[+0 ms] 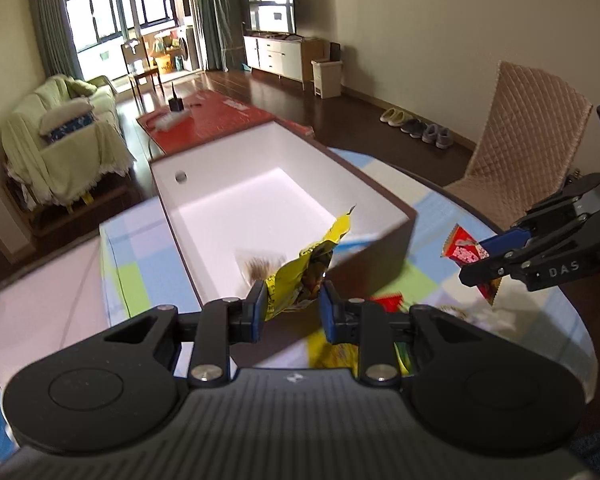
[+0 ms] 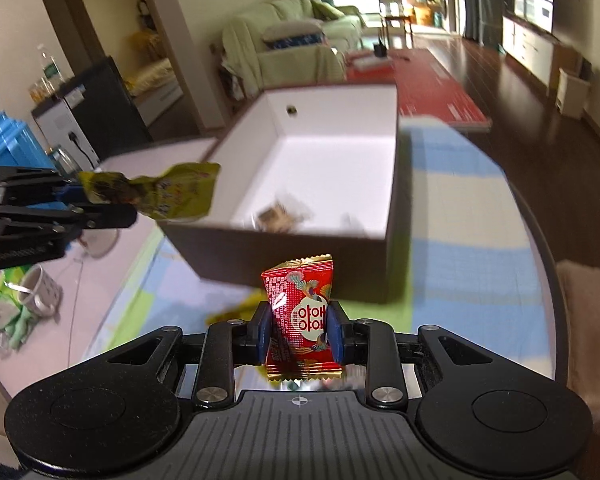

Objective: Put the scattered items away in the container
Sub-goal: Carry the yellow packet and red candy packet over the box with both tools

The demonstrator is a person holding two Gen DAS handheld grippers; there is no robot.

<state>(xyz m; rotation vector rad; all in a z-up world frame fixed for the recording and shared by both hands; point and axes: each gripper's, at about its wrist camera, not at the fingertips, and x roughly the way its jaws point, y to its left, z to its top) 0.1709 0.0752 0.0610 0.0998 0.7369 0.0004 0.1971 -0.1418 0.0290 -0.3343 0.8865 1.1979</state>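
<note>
Left wrist view: my left gripper (image 1: 293, 307) pinches a yellow packet (image 1: 308, 268) between its blue pads, held over the near wall of the box (image 1: 380, 200).
Box: white inside, dark outside, on a checked cloth (image 1: 440, 216); 1 brown item (image 1: 260, 266) lies in it.
Right wrist view: my right gripper (image 2: 300, 330) is clamped on a red packet (image 2: 300, 308), upright, just short of the box (image 2: 284, 256).
Table: a mug (image 2: 40, 290) sits far left.
</note>
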